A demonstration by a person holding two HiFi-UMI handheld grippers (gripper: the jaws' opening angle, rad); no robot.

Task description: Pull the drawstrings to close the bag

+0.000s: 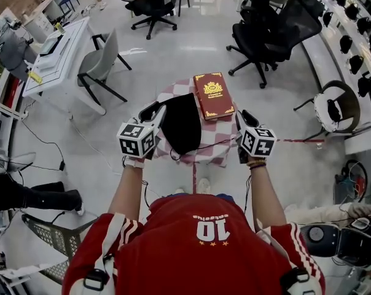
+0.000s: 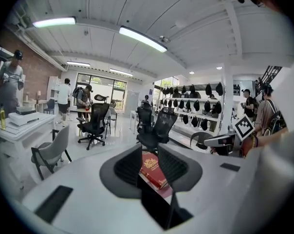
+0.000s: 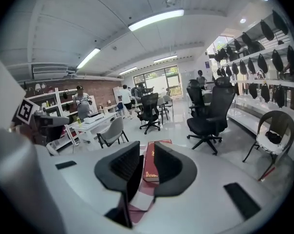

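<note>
Black drawstring bag (image 1: 180,123): soft, light cloth, likely to slide when pulled. Pinch the thin drawstrings (image 1: 204,150) at its near edge. Left gripper (image 2: 149,165) and right gripper (image 3: 147,162) jaws stand spread, holding nothing.

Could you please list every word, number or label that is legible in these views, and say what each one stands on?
"10": in white, on the person's red jersey.
Small white lettering just above that number: too small to read.
Gold title and crest on the cover of the red book: too small and blurred to read in any view.
No other text is legible.
</note>
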